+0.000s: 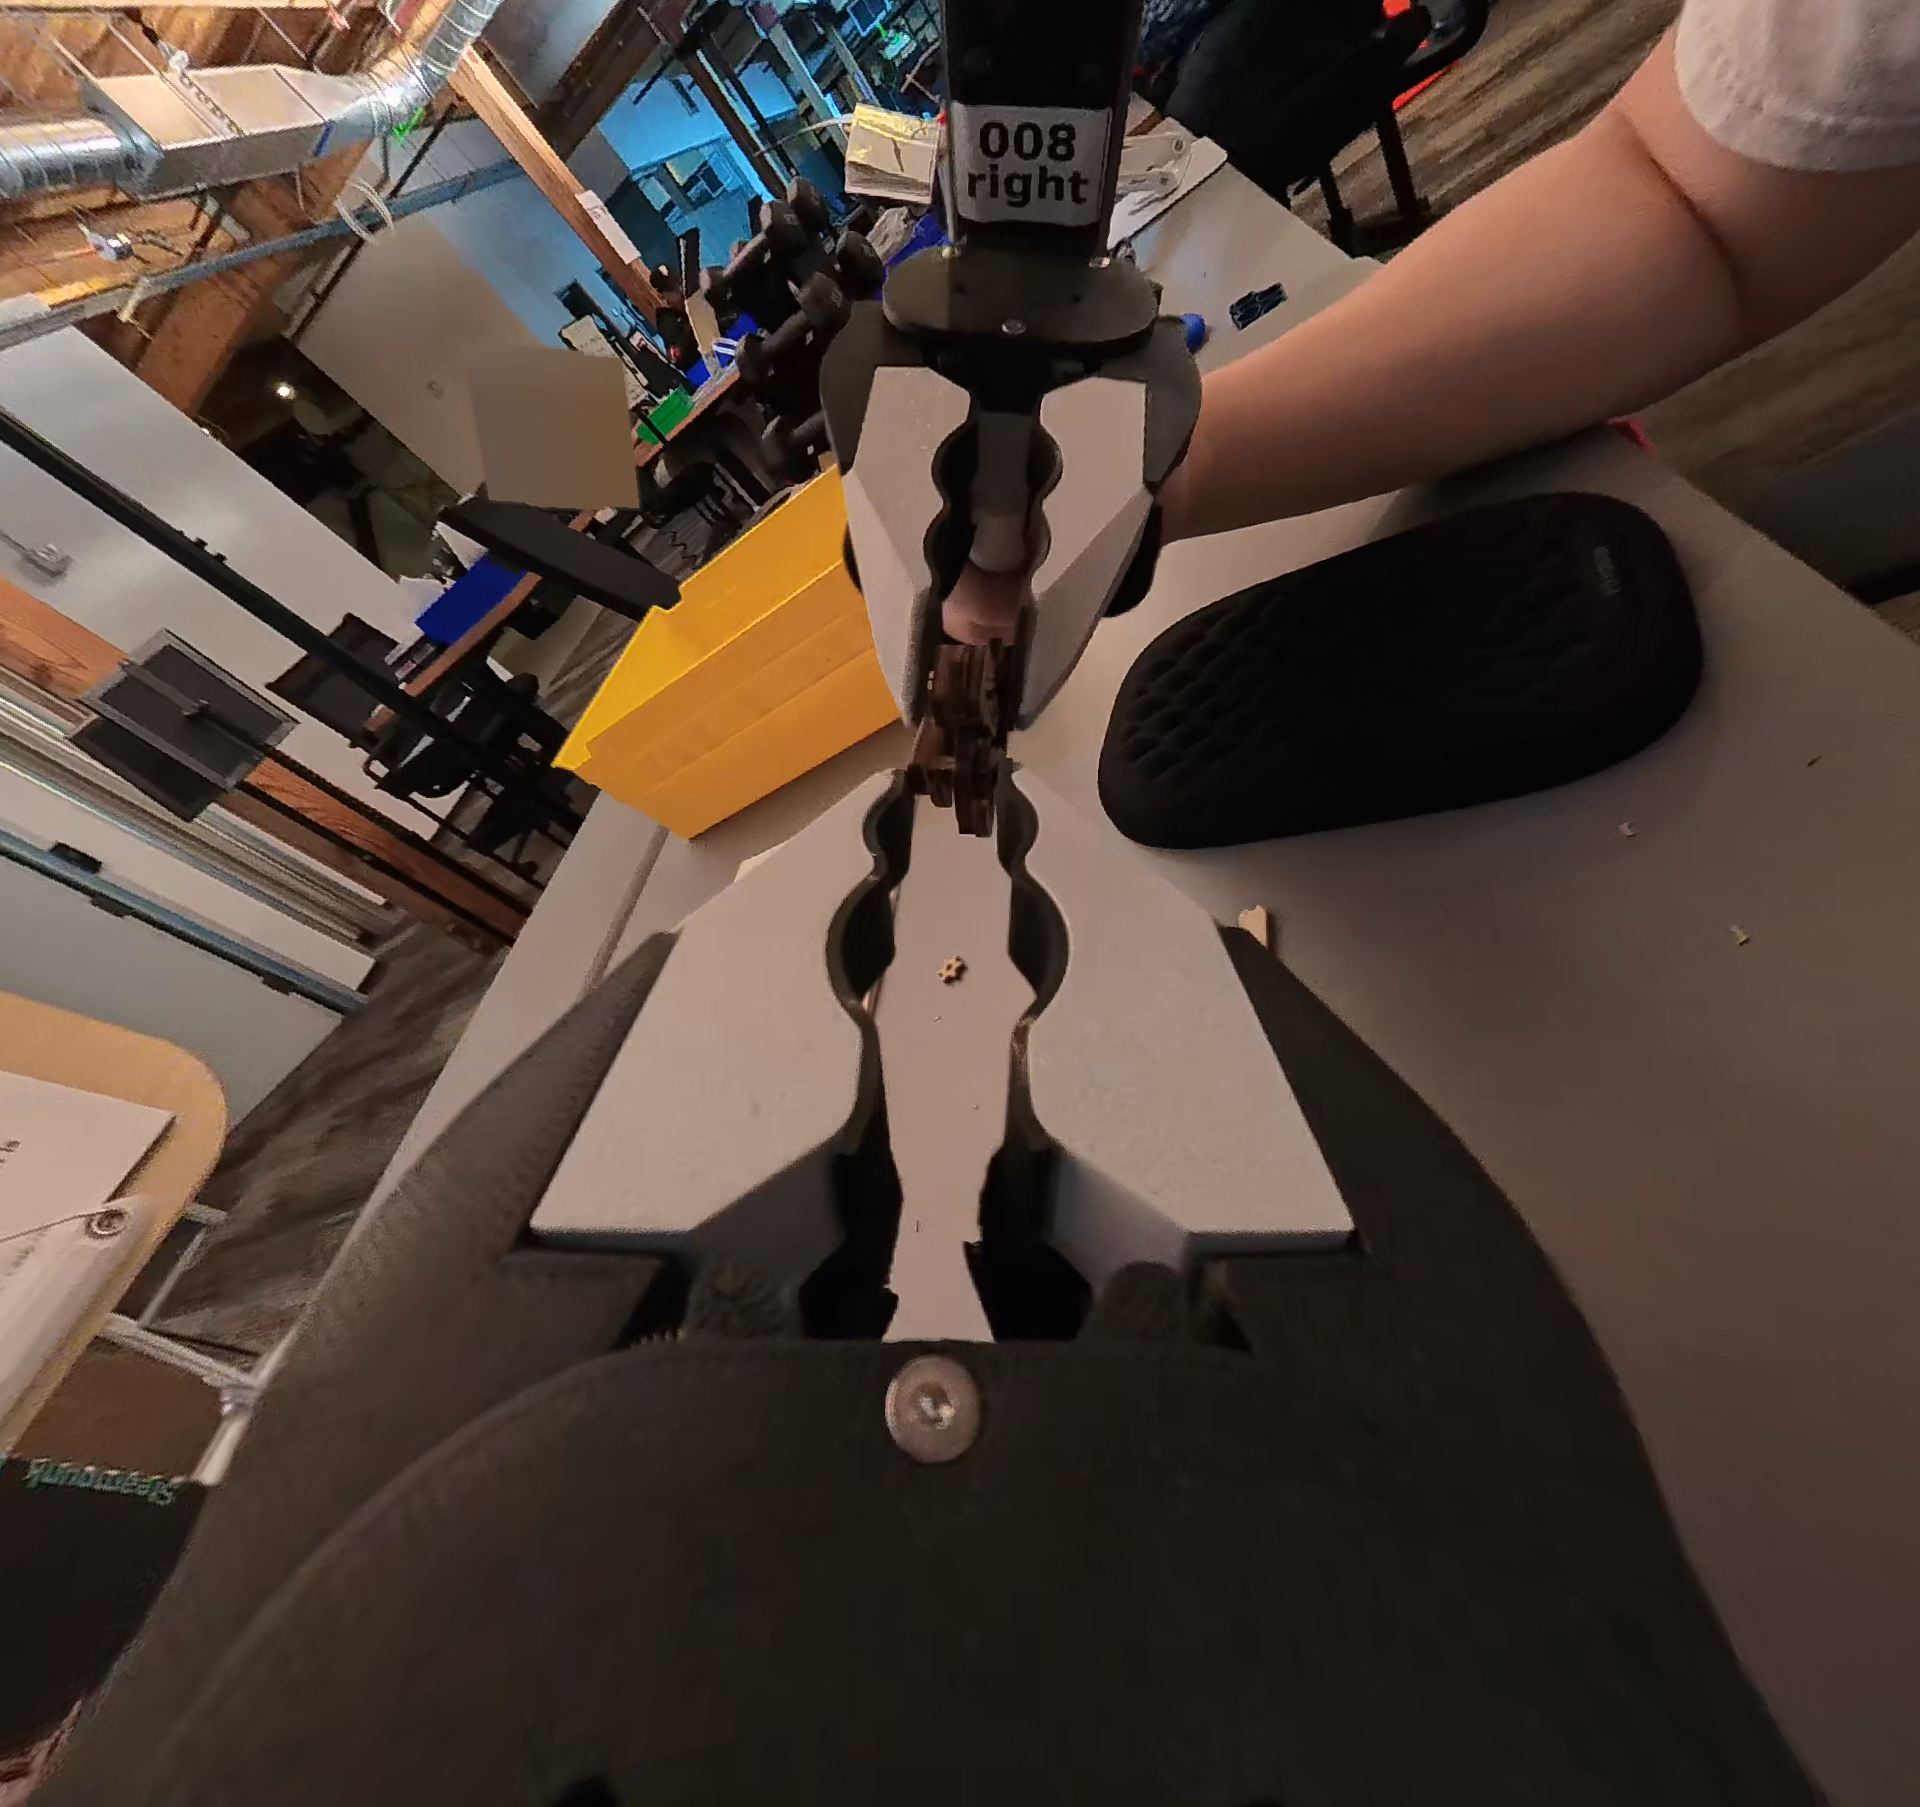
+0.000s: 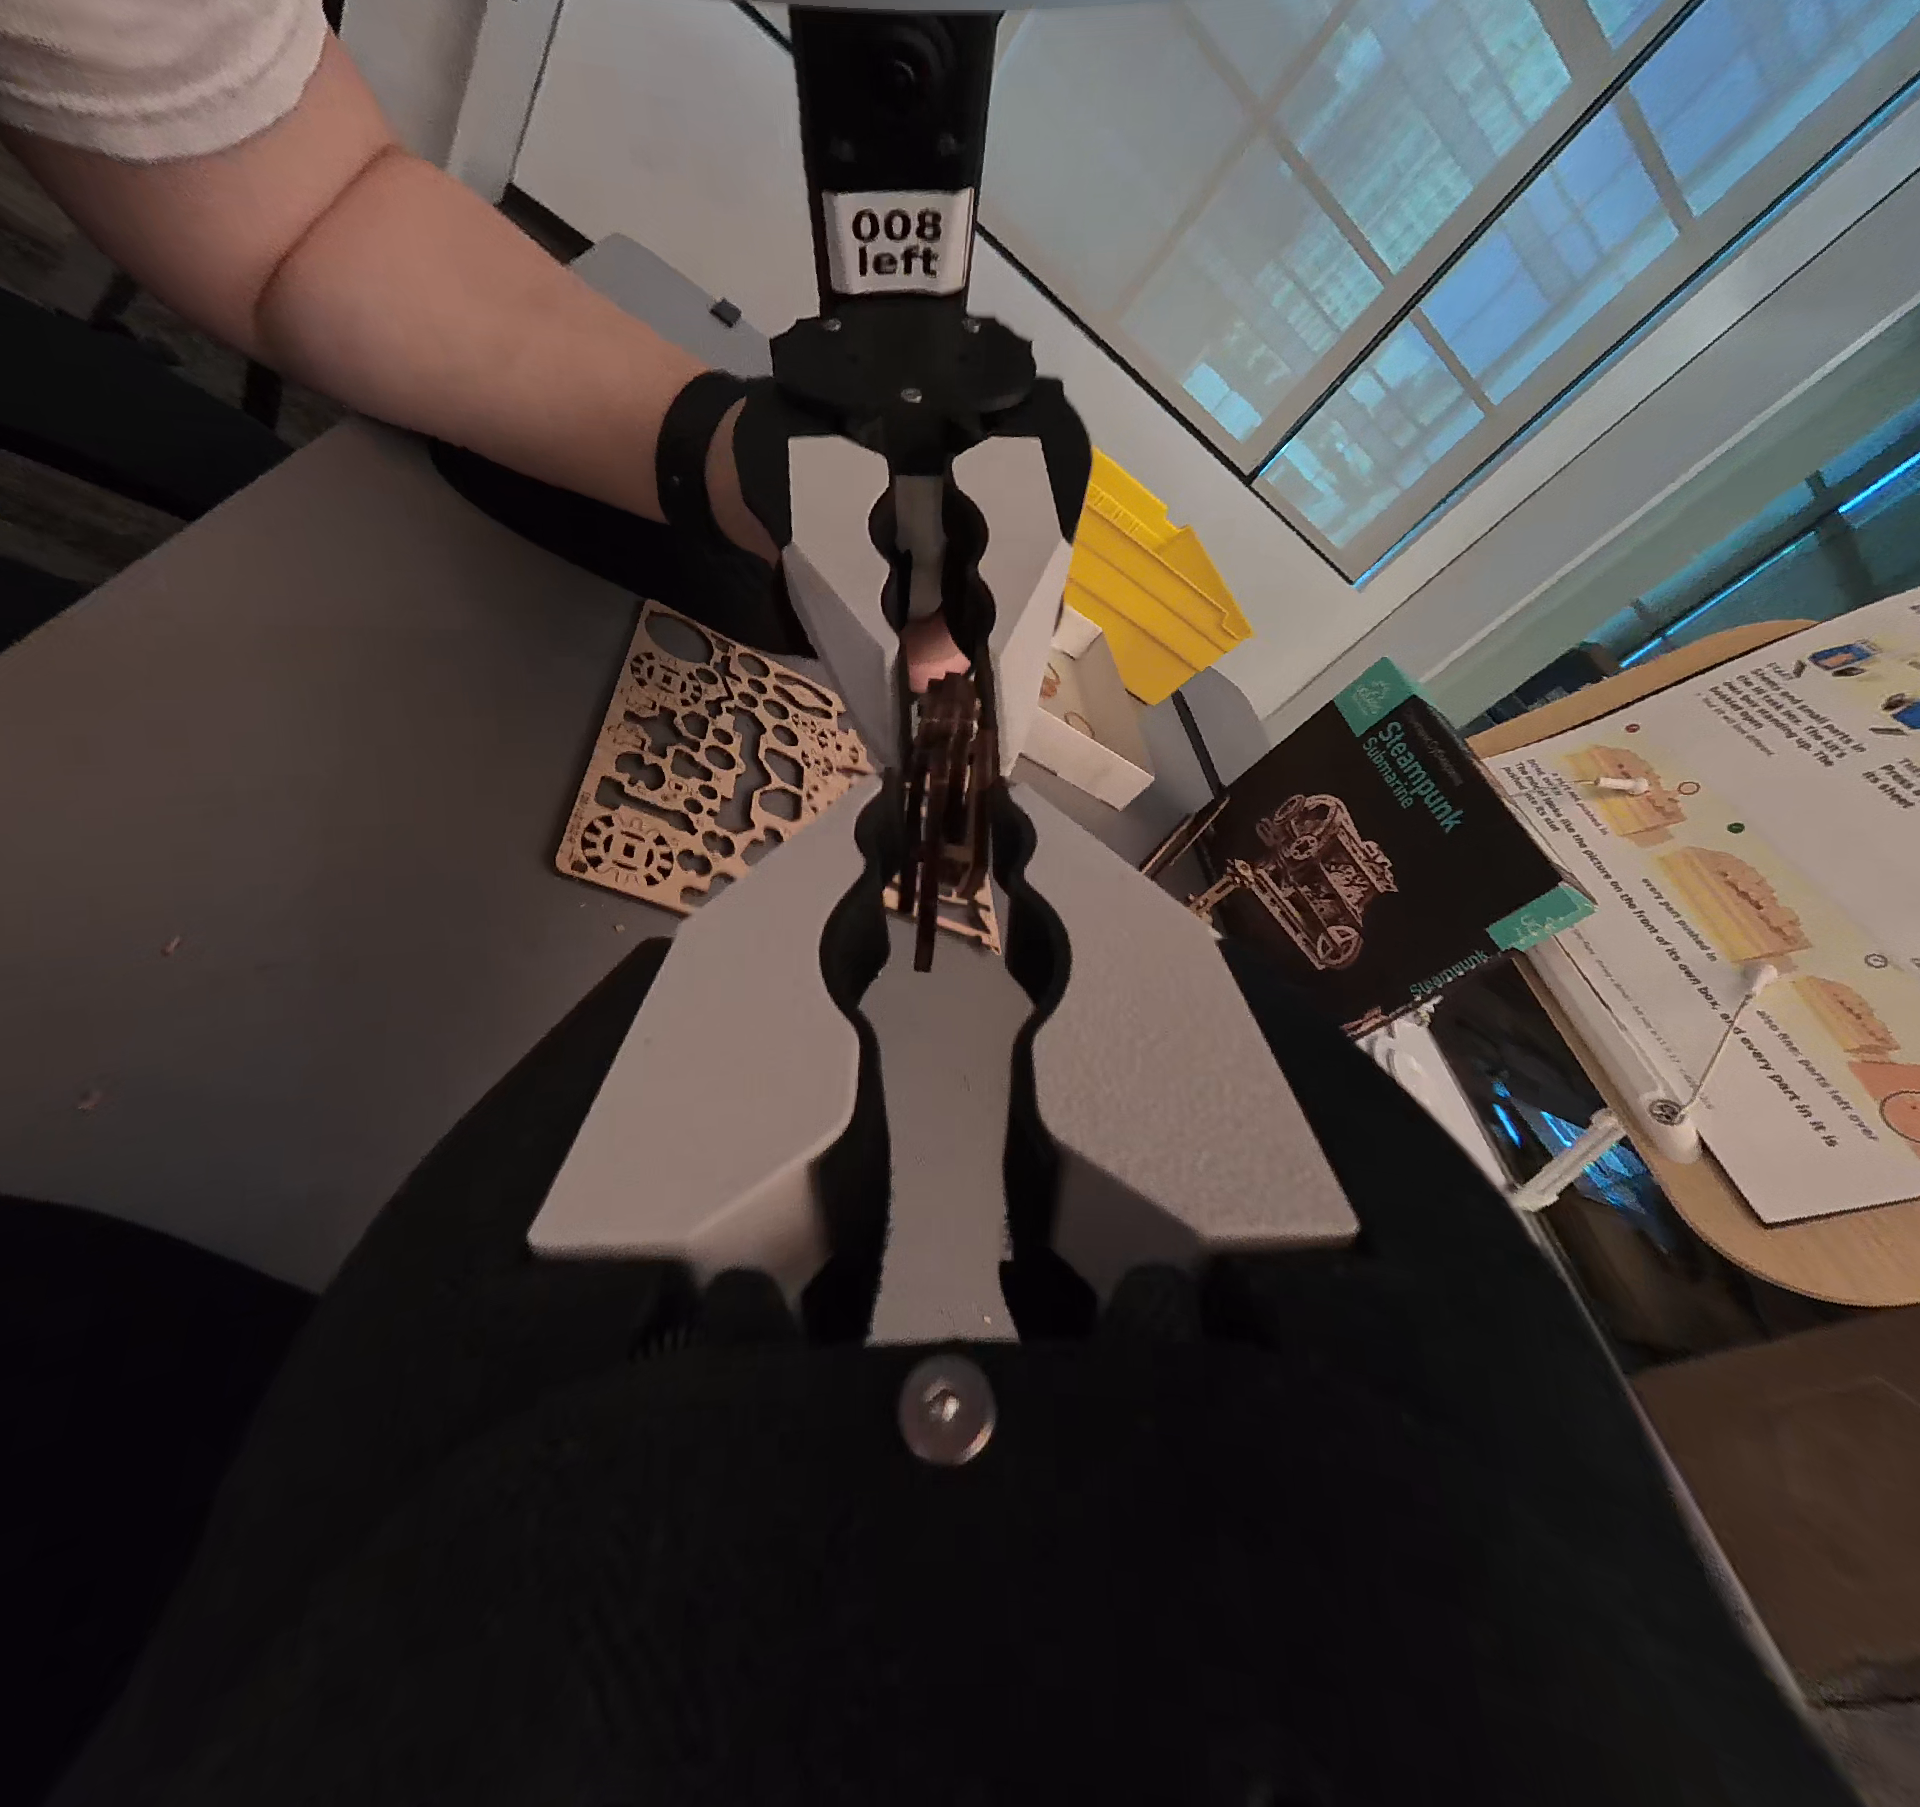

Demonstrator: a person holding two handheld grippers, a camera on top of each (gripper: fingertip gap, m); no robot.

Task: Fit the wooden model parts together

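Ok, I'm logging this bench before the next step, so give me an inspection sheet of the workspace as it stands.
Surface: grey table, with a few small wood crumbs.
Job's things: wooden model assembly held between both grippers, above the table; punched-out wooden sheet flat on the table; tiny wooden gear lying loose.
Clutter: black mesh pad; yellow bins; kit box; instruction sheet on a side table.
Grippers: left gripper and right gripper meet tip to tip, each closed on the assembly.
Cables: nothing seen.
Surroundings: windows, ducting, office desks.
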